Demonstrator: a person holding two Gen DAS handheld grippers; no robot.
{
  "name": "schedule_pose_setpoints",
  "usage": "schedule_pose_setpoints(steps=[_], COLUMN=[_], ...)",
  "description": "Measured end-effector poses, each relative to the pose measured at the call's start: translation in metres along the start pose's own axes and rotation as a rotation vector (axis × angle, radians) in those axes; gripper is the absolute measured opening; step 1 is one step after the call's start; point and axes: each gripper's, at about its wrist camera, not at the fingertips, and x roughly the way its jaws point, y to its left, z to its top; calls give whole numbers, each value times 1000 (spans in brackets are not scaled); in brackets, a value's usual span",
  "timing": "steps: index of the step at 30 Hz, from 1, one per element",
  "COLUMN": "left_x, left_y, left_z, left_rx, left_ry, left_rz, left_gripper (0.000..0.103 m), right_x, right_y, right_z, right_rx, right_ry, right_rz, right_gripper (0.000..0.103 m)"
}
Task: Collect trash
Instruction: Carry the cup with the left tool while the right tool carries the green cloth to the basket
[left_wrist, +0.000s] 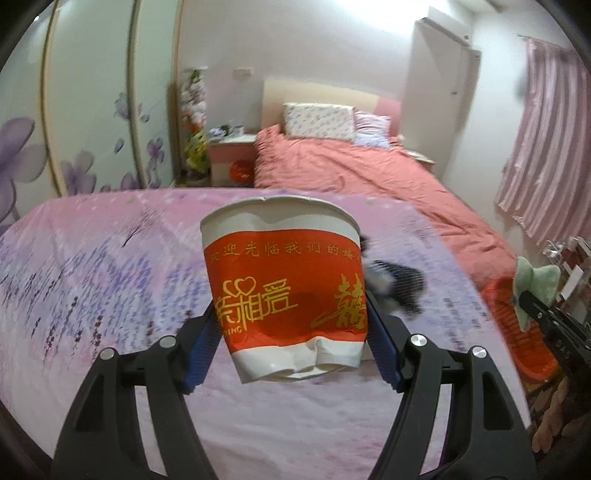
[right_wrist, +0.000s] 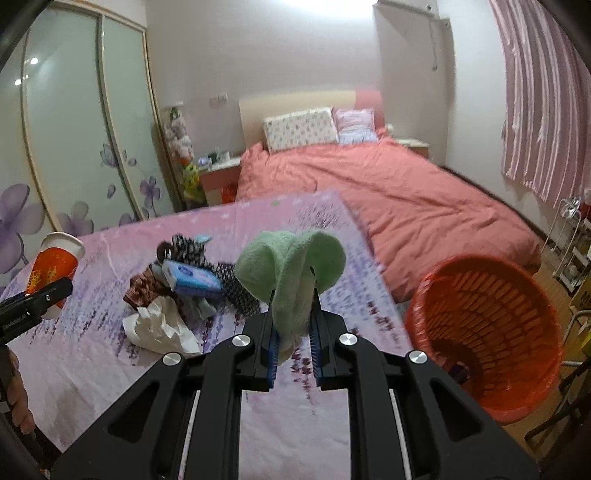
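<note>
Red-and-white paper cup (left_wrist: 284, 288) was clamped in my left claw (left_wrist: 291, 332), held above the surface (left_wrist: 92, 277); its dented base was visible, its inside hidden. Right claw (right_wrist: 293, 339) was clamped on one green cloth (right_wrist: 291, 273), whose lower end was hidden between the pads. One red basket (right_wrist: 487, 332) sat beside the surface, its far side cut off. Pile on the surface: one white tissue (right_wrist: 159, 328), one blue packet (right_wrist: 192, 278), dark fabrics (right_wrist: 236, 288) I couldn't count.
</note>
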Motion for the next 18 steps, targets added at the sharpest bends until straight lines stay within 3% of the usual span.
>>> schedule_pose_setpoints(steps=[8, 18], left_x=[-24, -17], left_y=[-68, -158], left_z=[4, -1], left_rx=[75, 164], left_ry=[-42, -27], left_rz=[-107, -261], left_gripper=[70, 70], right_x=[-33, -45], right_y=[-34, -89], right_z=[1, -6], right_rx=[52, 134], right_ry=[-85, -128], right_rz=[-34, -122], right_gripper=[15, 15])
